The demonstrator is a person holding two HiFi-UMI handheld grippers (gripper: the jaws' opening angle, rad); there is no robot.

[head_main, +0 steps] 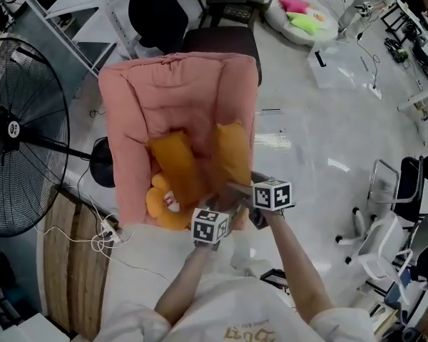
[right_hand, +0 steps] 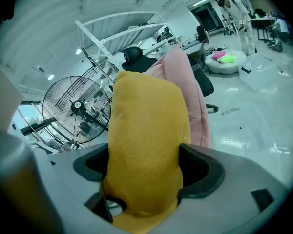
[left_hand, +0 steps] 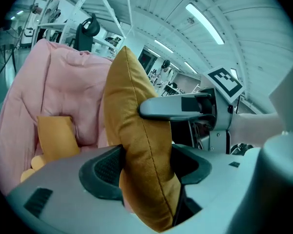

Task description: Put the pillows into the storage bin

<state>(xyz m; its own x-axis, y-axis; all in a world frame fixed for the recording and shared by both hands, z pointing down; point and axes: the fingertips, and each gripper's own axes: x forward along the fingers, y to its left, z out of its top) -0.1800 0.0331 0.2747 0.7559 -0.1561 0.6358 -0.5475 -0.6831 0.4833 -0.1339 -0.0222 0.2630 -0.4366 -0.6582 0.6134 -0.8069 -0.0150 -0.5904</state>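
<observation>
A pink padded bin point(head_main: 178, 91) stands open in front of me in the head view. Against its right wall stands an orange pillow point(head_main: 233, 152), upright on its edge. My left gripper point(head_main: 217, 209) and right gripper point(head_main: 244, 191) are both shut on that pillow's near end. In the left gripper view the pillow point(left_hand: 136, 145) fills the gap of the left gripper point(left_hand: 146, 167), with the right gripper point(left_hand: 185, 108) clamped higher up. In the right gripper view the pillow point(right_hand: 146, 140) is squeezed in the right gripper point(right_hand: 146, 167). A second orange pillow point(head_main: 175, 166) and a yellow plush toy point(head_main: 164, 205) lie inside the bin.
A large standing fan point(head_main: 14, 130) is at the left, with a wooden board point(head_main: 71, 262) and cables below it. A black office chair point(head_main: 157, 13) stands behind the bin. A round white cushion point(head_main: 303, 16) with toys lies far right; white chairs point(head_main: 385, 241) stand at the right.
</observation>
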